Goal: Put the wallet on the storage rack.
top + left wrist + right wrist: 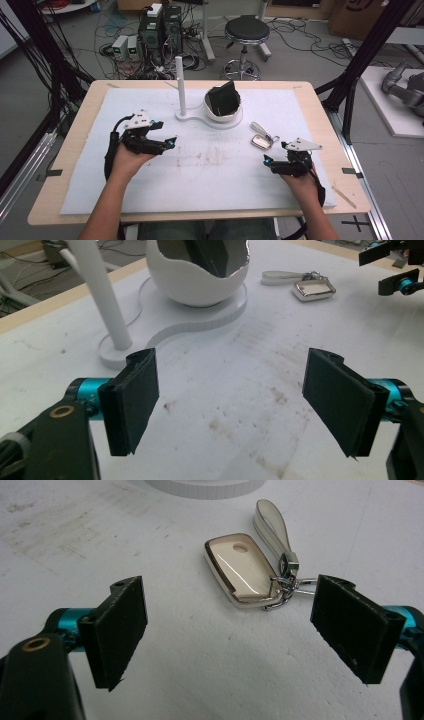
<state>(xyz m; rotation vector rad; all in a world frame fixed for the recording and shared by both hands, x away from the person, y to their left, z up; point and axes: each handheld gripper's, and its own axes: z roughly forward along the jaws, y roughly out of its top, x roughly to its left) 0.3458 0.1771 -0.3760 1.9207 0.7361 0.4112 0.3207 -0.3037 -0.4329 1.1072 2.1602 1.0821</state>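
Both forearms enter from the near table edge. Right gripper (227, 630): jaws spread wide, empty, low over the white foam mat (210, 175); the glossy cream key fob with metal rim and loop strap (242, 572) lies flat just ahead of its pads, untouched. Left gripper (232, 402): jaws also spread, empty, bare stained mat between. White egg-shaped cup on a flat base with upright post (220, 112) stands beyond, well apart from the mat's edges.

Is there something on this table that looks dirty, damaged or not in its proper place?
Yes. The white foam mat has brownish stains near its middle, between the two grippers. The black wallet stands tilted in the white egg-shaped holder, sticking out above its jagged rim. The key fob lies flat and looks intact.
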